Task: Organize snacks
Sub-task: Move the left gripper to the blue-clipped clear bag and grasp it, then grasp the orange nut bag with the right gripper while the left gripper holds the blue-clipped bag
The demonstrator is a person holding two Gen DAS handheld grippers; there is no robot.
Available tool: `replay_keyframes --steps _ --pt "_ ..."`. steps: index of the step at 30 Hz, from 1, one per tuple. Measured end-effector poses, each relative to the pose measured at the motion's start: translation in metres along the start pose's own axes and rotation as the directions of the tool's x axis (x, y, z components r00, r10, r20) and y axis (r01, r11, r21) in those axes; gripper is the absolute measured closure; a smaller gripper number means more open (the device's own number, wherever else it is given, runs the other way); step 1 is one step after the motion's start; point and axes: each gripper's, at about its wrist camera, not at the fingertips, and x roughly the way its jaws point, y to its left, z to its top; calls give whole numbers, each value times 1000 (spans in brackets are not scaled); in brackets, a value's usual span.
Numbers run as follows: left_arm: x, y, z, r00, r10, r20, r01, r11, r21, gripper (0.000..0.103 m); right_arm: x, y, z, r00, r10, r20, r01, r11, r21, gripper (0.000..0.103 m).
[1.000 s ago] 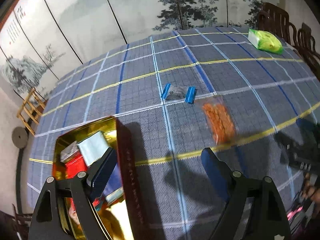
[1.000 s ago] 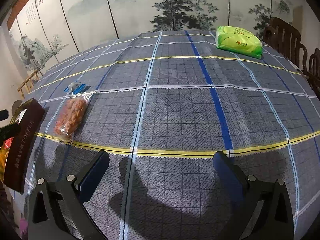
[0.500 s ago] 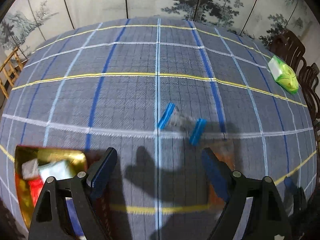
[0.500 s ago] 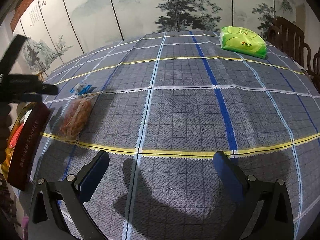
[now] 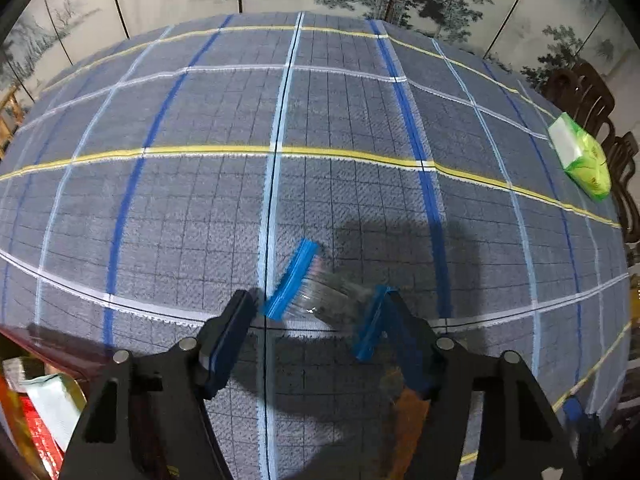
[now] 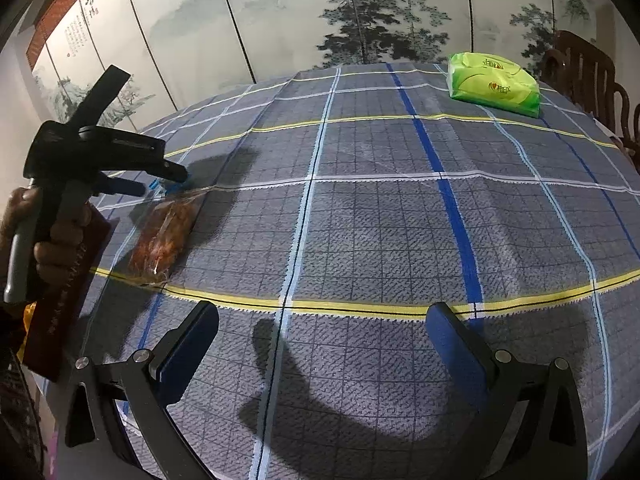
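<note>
A: Where to look for the clear packet with blue ends (image 5: 326, 300)?

B: Flat on the checked tablecloth (image 5: 200, 200), right between the two fingers of the left gripper (image 5: 316, 302), pointed steeply down at it.

A: Pinched already?

B: Not clearly. Just been closing in on it, now about half spread. One blue end just beside the left finger, the other at the right finger; hard to say if touching.

A: And the orange snack bag (image 6: 164, 236)?

B: Lying on the cloth just beside the packet, near the dark red tin (image 6: 60, 292) at the left edge.

A: And the right gripper (image 6: 322, 314)?

B: Hovering over bare cloth, spread wide, with nothing between the fingers. Well apart from the green tissue pack (image 6: 492, 84) on the far side.
</note>
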Motion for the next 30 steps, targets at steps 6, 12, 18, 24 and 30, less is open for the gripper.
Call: replay_keyframes --steps 6,12,18,24,30 --pt "-4 -12 -8 999 -5 38 2 997 75 79 0 0 0 1000 5 1 -5 1000 3 0" --pt "-23 -12 -29 996 3 87 -12 995 94 83 0 -1 0 1000 6 2 -6 1000 5 0" --pt "-60 -9 -62 989 -11 146 -3 996 95 83 0 -1 0 1000 2 0 -2 1000 3 0" --pt "-86 -15 -88 986 -54 160 39 995 95 83 1 1 1 1000 -12 -3 12 1000 -2 0" --pt "-108 -19 -108 979 -87 182 70 993 97 84 2 1 1 1000 -19 -5 19 1000 -4 0"
